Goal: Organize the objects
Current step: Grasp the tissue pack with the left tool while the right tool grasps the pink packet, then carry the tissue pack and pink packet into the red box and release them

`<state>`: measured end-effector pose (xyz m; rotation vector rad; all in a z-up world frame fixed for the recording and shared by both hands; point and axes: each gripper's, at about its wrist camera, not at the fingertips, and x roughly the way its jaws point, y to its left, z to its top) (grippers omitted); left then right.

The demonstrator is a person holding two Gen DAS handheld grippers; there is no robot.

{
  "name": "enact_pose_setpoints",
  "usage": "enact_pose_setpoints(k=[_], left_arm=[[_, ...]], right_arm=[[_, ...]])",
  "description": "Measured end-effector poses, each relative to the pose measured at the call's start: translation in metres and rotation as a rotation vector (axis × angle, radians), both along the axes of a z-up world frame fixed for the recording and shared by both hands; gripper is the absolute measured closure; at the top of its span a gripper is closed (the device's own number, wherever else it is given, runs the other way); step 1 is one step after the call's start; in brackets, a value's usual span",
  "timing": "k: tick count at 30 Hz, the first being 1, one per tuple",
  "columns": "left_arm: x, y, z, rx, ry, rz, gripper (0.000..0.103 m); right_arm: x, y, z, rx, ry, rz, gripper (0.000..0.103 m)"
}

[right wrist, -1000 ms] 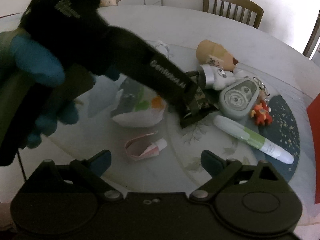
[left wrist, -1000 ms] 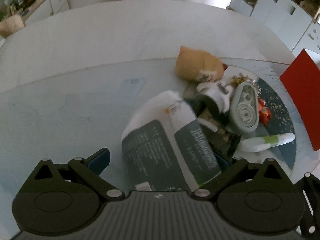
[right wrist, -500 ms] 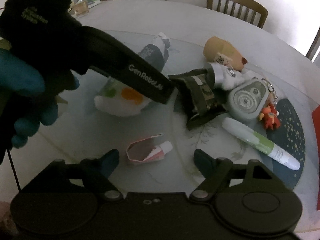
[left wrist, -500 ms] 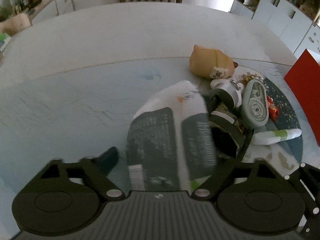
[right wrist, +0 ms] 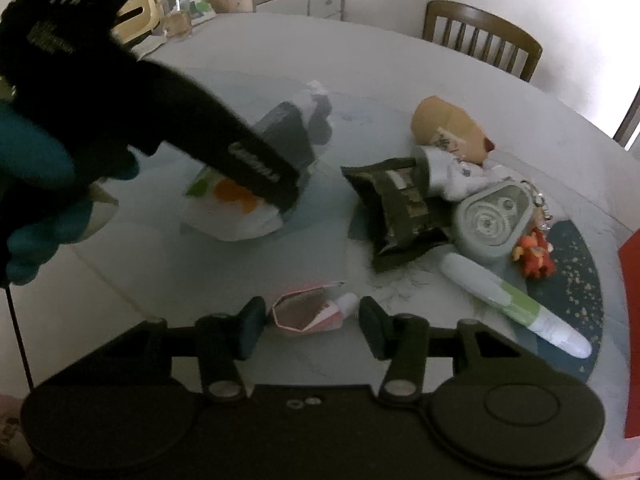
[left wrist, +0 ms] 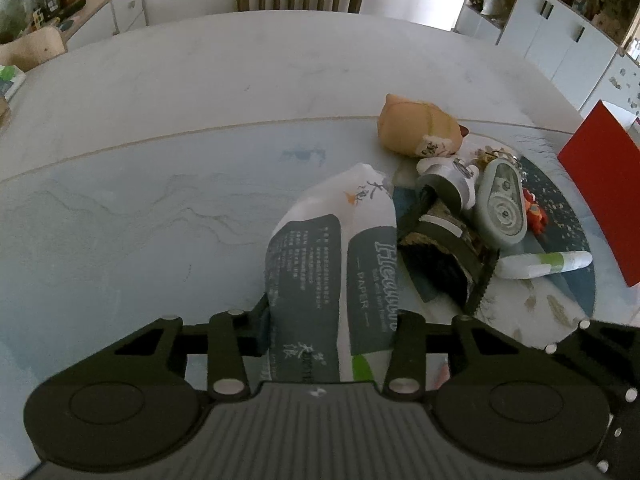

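Left wrist view showed your left gripper (left wrist: 330, 334) closing around the tissue pack (left wrist: 332, 264), which lay on the glass table (left wrist: 160, 208) just left of the clutter pile. Pack sat between the jaws, its near end at the pads; both sides looked touched, though the right pad was mostly hidden behind the wrapper. Soft pack, so you should have squeezed across the narrow width, centered, and let the jaws finish before lifting, or it would sag and slip.

Right wrist view showed your right gripper (right wrist: 312, 326) closing too, jaws on either side of the small pink tube (right wrist: 310, 314) near the table edge, pads not yet pressing it. Tube was tiny and flattened; best to keep it centered between the pads and low to the glass.

Beside the pack lay the dark pouch (left wrist: 436, 256), touching the grey case (left wrist: 502, 210) and the white-green pen (left wrist: 544, 264). Farther back sat the tan plush toy (left wrist: 420, 130); a red folder (left wrist: 600, 184) stood at the right. You needed to lift the pack straight up to avoid dragging the pouch.
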<state>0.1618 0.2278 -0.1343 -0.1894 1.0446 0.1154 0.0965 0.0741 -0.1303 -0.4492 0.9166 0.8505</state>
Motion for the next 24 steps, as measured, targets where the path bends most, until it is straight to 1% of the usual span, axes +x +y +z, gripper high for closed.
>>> enact_pose_setpoints(k=[2,5,12,18,24], left_arm=[[-0.003,-0.001,0.002,-0.004,-0.002,0.000,0.063],[-0.009,-0.005,0.008,-0.031,-0.009,0.001,0.063],[-0.022,-0.023,0.033,-0.088,-0.029,-0.017,0.063],[-0.023,-0.054,0.055,-0.123,-0.049,-0.060,0.063],[-0.015,-0.095,0.075,-0.159,-0.075,-0.111,0.063]], right_arm=[[0.002,-0.006,0.006,0.014,0.000,-0.008,0.053],[0.002,-0.019,0.019,0.038,-0.004,-0.019,0.053],[0.002,-0.061,0.049,0.091,0.010,-0.068,0.053],[0.005,-0.098,0.073,0.121,-0.013,-0.103,0.053],[0.022,-0.131,0.090,0.122,-0.052,-0.145,0.053]])
